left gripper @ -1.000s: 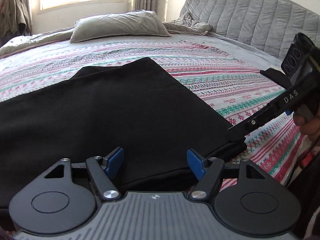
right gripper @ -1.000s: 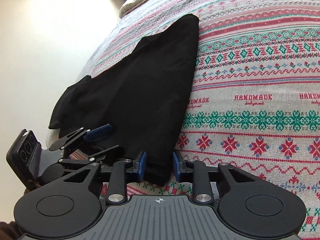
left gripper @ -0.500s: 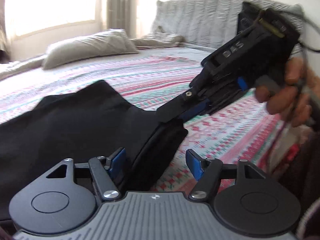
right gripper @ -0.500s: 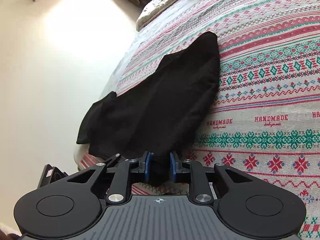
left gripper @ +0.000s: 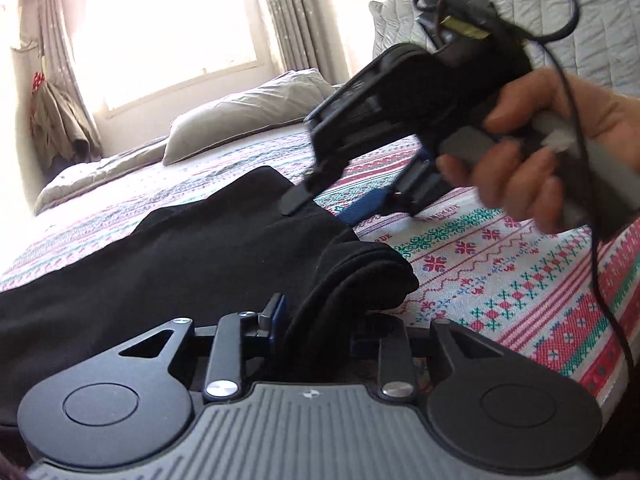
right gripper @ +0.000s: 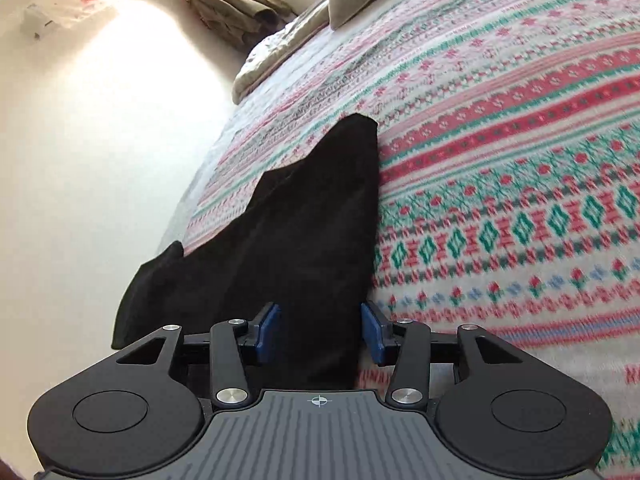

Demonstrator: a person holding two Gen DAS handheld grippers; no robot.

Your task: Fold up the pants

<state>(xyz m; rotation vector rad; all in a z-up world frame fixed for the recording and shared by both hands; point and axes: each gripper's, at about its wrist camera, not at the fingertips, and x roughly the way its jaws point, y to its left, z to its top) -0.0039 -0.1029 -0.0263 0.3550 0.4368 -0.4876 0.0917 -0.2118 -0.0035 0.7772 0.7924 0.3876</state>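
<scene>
Black pants (left gripper: pixel 160 264) lie spread on the patterned bedspread (left gripper: pixel 500 280). A raised, bunched fold of them fills my left gripper (left gripper: pixel 316 320). Its jaws are closing on that fold, which touches the left blue pad (left gripper: pixel 276 316) and hides the right one. A hand (left gripper: pixel 540 168) holds my right gripper (left gripper: pixel 320 210) above the pants' far edge. In the right wrist view the pants (right gripper: pixel 312 220) run away from my right gripper (right gripper: pixel 320 328). Its jaws are opening, and the pants' near end sits loose between the blue pads (right gripper: pixel 268 332).
A grey pillow (left gripper: pixel 248 116) and a quilted headboard (left gripper: pixel 600 40) stand at the bed's far end, under a bright window. Clothes (left gripper: pixel 60 120) hang on the left wall. A black cable (left gripper: pixel 592 240) trails from the right gripper. The bed's edge meets a white wall (right gripper: pixel 80 160).
The left jaws have closed onto a bunched fold of the pants. The right jaws, clamped on the pants' end before, have spread apart. The right gripper now sits higher and closer in the left view.
</scene>
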